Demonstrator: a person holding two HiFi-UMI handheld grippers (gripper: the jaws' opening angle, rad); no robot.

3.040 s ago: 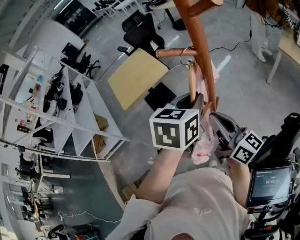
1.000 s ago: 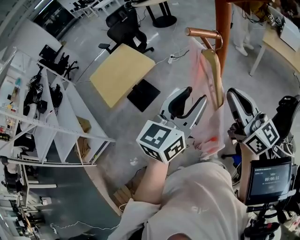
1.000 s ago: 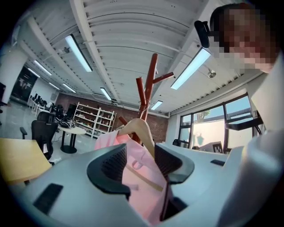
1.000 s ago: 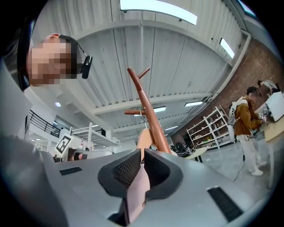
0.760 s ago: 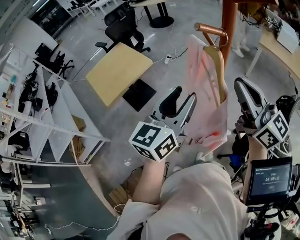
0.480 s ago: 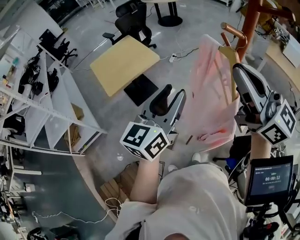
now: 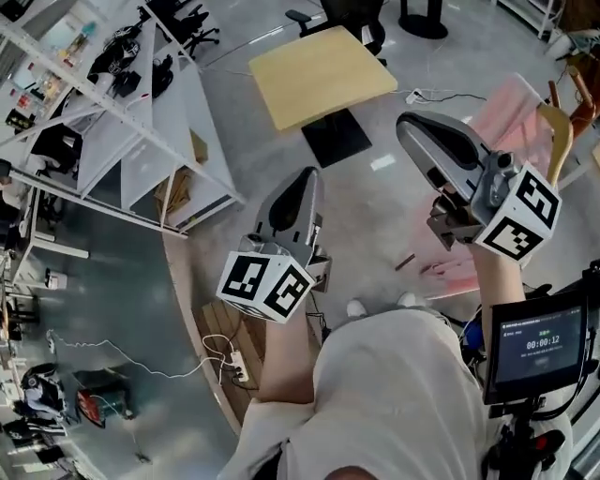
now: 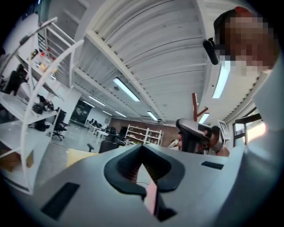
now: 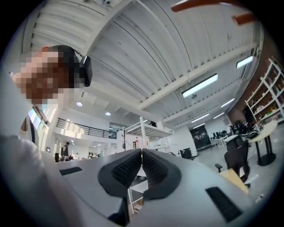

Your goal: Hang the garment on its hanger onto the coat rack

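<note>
Person: a torso in a light shirt [image 7: 394, 394] fills the bottom of the head view, with both forearms raised.
Screen: a small lit screen [image 7: 542, 345] sits just right of the torso.
Left gripper: the left gripper [image 7: 307, 178] [image 8: 142, 146] is held out level over the grey floor [image 7: 375, 197]. Its jaws have just been closing and now meet at the tips with nothing between them. Its marker cube [image 7: 265, 285] is nearest the body.
Right gripper: the right gripper [image 7: 409, 123] [image 9: 141, 150] is raised higher than the left and tilted slightly upward. Its ribbed pads [image 9: 126, 168] stand together with only a hairline slit between them, and it is empty. It also shows in the left gripper view [image 8: 191, 129].
Garment: the pink garment [image 7: 511, 108] hangs at the right edge of the head view, beyond the right gripper and apart from both tools.
Hanger: the garment is draped over a pale wooden hanger [image 7: 561, 131]. Its hook is cut off by the picture edge.
Coat rack: the coat rack [image 8: 195, 104] is a red-brown pole with branching arms, seen behind the right gripper in the left gripper view. One arm crosses the top of the right gripper view [image 9: 199, 4].
Table: a yellow table [image 7: 319, 73] stands farther out on the floor.
Shelving: a white shelving unit [image 7: 122, 131] stands to the left, with black office chairs [image 7: 183, 19] beyond it.
</note>
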